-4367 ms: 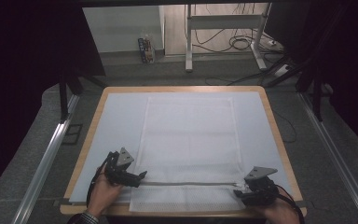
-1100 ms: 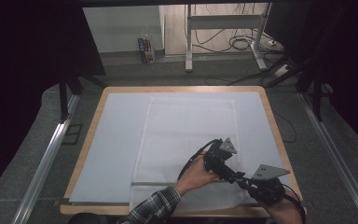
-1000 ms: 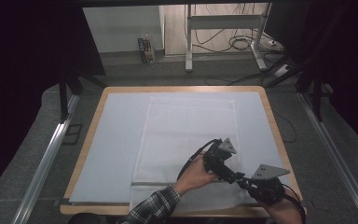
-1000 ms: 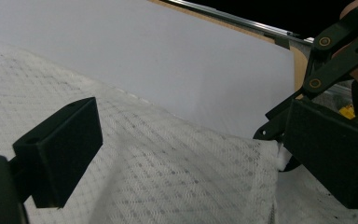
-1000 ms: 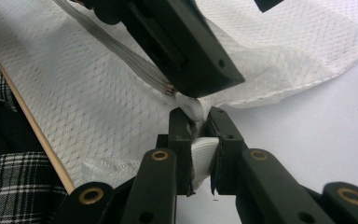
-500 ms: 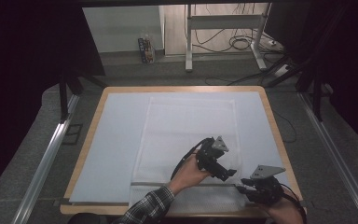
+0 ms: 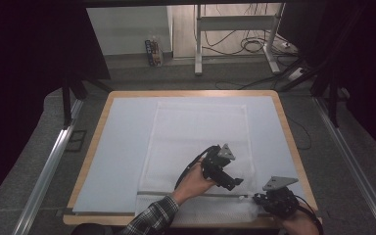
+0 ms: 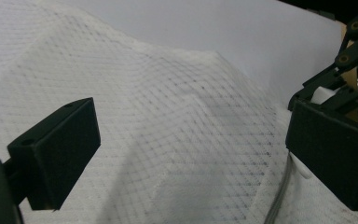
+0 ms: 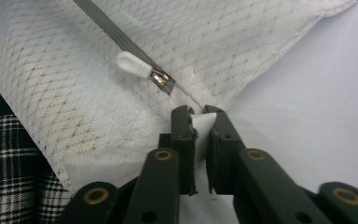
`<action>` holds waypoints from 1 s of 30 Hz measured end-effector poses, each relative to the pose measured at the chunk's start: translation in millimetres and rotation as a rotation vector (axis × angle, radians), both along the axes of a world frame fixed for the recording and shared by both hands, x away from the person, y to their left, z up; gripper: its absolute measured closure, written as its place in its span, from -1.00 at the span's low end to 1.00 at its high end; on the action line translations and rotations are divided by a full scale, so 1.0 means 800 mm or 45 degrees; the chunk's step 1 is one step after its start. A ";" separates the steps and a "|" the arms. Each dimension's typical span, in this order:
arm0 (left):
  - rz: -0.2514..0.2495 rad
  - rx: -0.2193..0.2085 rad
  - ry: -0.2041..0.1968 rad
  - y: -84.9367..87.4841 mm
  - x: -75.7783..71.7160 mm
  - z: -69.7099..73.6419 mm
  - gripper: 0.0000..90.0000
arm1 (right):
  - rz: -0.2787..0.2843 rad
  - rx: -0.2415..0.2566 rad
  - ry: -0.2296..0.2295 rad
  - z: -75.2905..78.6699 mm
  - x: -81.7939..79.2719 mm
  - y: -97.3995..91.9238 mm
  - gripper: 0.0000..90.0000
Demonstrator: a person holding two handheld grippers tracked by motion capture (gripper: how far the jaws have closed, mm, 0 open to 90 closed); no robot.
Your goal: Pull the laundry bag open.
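Mesh laundry bag (image 7: 196, 142): white netted bag lying flat on the bench, its near edge pinched in the right gripper and its middle spread under the left gripper.
Zipper pull (image 9: 140, 70): white tab on a grey zipper line, just ahead of the right gripper's tips and a little to their left in the right gripper view.
Right gripper (image 9: 198, 119): clenched on a fold of the bag's white hem near the zipper end; its jaws have just been closing with that fabric between them.
Left gripper (image 8: 186, 140): released, jaws wide apart, hovering over the mesh with nothing between them.
Bench (image 7: 122, 147): pale blue mat in a wooden frame, under the bag.
Risk: the pinch holds only a thin hem, so I judge it could slip if the left gripper tugs the pull hard; the open jaws may also snag loose mesh instead of the tab.
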State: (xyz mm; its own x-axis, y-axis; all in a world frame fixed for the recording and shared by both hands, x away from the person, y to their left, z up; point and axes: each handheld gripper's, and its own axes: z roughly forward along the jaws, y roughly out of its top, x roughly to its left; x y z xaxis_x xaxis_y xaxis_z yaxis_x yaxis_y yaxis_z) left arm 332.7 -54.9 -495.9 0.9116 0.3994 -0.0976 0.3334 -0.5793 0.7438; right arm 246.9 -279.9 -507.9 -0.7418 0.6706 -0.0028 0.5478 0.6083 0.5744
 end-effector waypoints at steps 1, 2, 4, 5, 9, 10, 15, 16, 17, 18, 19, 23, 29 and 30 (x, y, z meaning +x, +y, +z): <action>-0.014 0.022 -0.009 0.000 -0.001 0.000 -0.93 | 0.011 0.002 -0.013 0.001 0.000 0.000 0.87; -0.017 0.025 -0.010 -0.002 -0.003 -0.002 -0.93 | 0.009 0.008 -0.016 0.002 -0.001 0.000 0.87; -0.045 0.044 -0.006 -0.001 -0.008 -0.004 -0.94 | 0.010 0.044 -0.060 0.008 -0.002 -0.002 0.88; -0.045 0.044 -0.006 -0.001 -0.008 -0.004 -0.96 | 0.010 0.044 -0.060 0.008 -0.002 -0.002 0.88; -0.095 0.022 0.008 0.013 -0.022 0.000 -0.89 | 0.013 0.121 -0.150 0.022 -0.007 -0.009 0.89; -0.103 0.016 0.003 0.016 -0.025 0.001 -0.82 | 0.014 0.120 -0.157 0.023 -0.008 -0.008 0.89; -0.217 -0.003 0.044 0.025 -0.042 0.004 -0.35 | 0.018 0.120 -0.197 0.027 -0.010 -0.006 0.89; -0.228 -0.002 0.048 0.024 -0.045 0.003 -0.31 | 0.019 0.123 -0.202 0.027 -0.010 -0.006 0.89; -0.250 -0.001 0.059 0.023 -0.046 0.003 -0.21 | 0.017 0.127 -0.201 0.028 -0.010 -0.006 0.89; -0.268 0.001 0.070 0.021 -0.047 0.002 -0.06 | 0.017 0.127 -0.202 0.028 -0.010 -0.006 0.89; -0.271 0.009 0.073 0.019 -0.048 0.001 -0.01 | 0.018 0.125 -0.205 0.028 -0.010 -0.006 0.89; -0.312 0.024 0.106 0.012 -0.049 0.000 0.24 | 0.017 0.127 -0.213 0.030 -0.011 -0.005 0.89; -0.335 0.041 0.153 0.002 -0.048 -0.001 0.42 | 0.023 0.125 -0.220 0.031 -0.012 -0.004 0.89; -0.327 0.045 0.153 0.000 -0.049 -0.002 0.44 | 0.023 0.124 -0.221 0.031 -0.012 -0.004 0.89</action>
State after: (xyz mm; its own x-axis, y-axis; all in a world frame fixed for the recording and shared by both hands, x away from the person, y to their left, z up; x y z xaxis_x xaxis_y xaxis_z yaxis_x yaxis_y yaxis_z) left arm 293.8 -54.7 -497.4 0.9661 0.1619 -0.2013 0.2570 -0.6813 0.6854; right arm 237.7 -283.2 -483.1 -0.7479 0.6604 -0.0672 0.4248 0.5539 0.7160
